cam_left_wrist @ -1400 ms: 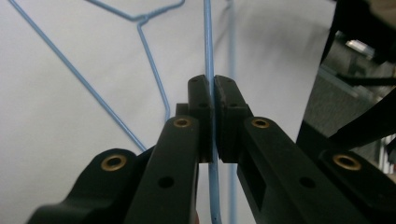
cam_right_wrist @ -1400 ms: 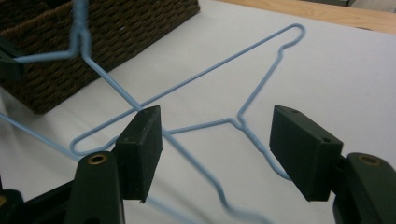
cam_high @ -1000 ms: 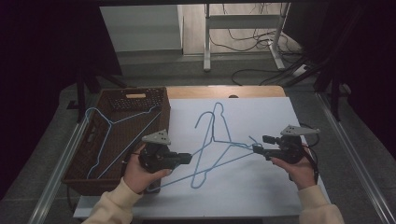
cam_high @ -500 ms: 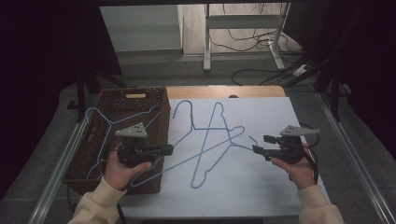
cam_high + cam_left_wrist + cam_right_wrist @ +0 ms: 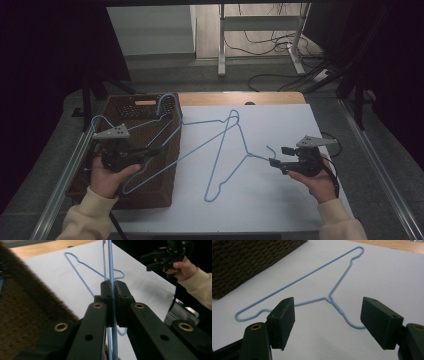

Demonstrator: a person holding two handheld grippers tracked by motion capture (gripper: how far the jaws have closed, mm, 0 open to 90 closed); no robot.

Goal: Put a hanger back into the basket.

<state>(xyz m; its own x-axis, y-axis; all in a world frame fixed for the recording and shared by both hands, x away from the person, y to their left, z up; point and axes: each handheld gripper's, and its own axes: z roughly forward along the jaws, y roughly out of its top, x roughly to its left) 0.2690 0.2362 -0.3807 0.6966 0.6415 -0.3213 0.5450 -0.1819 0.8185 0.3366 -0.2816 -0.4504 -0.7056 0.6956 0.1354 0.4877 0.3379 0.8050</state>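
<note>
High view: left gripper [image 5: 159, 148] pinches a pale blue wire hanger [image 5: 150, 165] over the dark woven wicker basket [image 5: 127, 107]. Left gripper view: jaws pressed onto the wire. Right gripper view: right gripper [image 5: 327, 322], jaws spread and just opening, faces a second blue wire hanger [image 5: 312, 276] lying flat right of that basket.

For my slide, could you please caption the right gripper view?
Open right gripper poised over a blue wire hanger lying on the white table.
</note>
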